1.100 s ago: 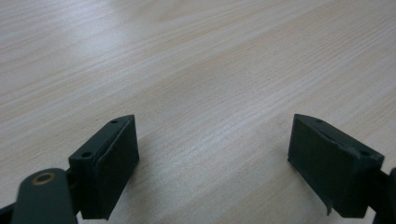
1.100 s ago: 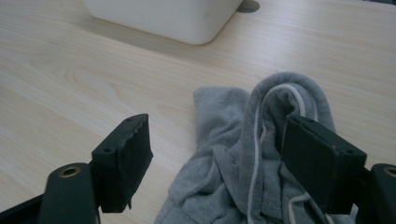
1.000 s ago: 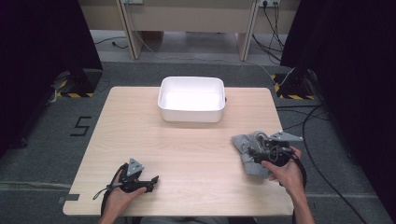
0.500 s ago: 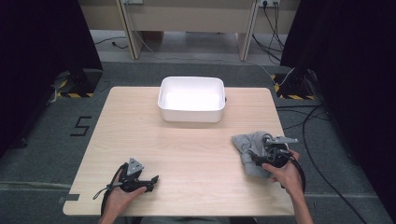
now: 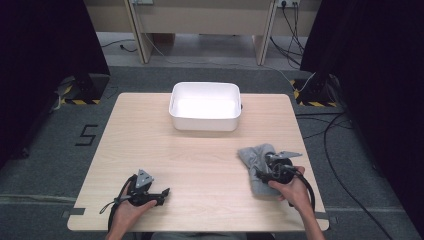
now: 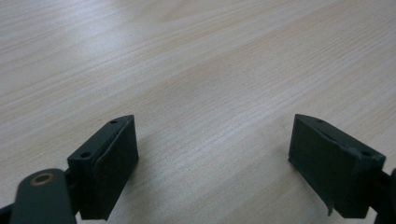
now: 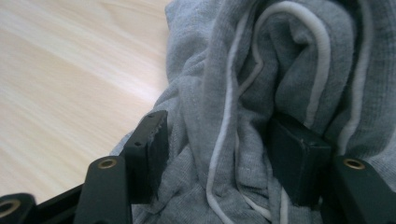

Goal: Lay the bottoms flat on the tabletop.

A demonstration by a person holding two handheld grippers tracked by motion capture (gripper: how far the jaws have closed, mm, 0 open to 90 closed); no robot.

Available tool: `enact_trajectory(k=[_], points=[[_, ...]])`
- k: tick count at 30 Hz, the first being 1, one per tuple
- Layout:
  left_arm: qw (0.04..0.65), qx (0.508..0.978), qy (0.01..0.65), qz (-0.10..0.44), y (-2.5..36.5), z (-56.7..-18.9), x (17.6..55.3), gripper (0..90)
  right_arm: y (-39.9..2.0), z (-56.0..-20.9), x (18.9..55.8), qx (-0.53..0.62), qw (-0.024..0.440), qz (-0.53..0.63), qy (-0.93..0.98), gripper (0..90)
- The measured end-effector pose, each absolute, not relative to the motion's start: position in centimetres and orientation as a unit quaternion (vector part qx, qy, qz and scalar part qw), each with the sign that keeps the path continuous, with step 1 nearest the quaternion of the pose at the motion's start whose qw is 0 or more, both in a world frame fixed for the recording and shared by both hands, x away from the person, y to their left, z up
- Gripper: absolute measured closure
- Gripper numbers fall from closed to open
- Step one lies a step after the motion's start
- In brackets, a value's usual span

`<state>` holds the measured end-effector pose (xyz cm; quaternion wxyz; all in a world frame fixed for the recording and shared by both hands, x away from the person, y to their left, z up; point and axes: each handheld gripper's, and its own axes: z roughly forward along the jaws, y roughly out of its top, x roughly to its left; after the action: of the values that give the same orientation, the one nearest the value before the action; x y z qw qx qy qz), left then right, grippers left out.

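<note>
From above I see my right gripper [image 5: 264,170] on the grey cloth [image 5: 255,159] near the table's [image 5: 200,160] right edge. My left gripper [image 6: 212,163] is spread over bare wood. Right gripper view: jaws have just been closing around bunched cloth (pads touching folds).

a "5" on the floor [image 5: 88,135]

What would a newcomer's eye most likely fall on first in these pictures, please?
Probably the crumpled grey cloth with white trim near the table's right edge, where the right gripper has been closing, a fold of it bunched between its jaws. Next, the white tub at the far middle of the table. The left gripper rests open on bare wood at the near left.
</note>
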<state>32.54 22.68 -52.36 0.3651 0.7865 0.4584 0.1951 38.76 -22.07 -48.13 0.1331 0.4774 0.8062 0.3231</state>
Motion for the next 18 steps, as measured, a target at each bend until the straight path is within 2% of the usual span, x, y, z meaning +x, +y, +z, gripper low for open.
enact_trajectory(k=[13,16,18], points=[[0.365,0.786,0.459,0.195,22.7,-52.4,32.5,14.6,-13.7,-47.6,35.5,0.443,0.081,0.359,0.817,30.8],[0.365,0.786,0.459,0.195,22.7,-52.4,32.5,14.6,-13.4,-46.5,35.2,0.429,0.093,0.366,0.821,31.8],[0.365,0.786,0.458,0.195,22.7,-52.4,32.5,14.5,-13.6,-45.8,35.3,0.423,0.122,0.364,0.82,32.1]])
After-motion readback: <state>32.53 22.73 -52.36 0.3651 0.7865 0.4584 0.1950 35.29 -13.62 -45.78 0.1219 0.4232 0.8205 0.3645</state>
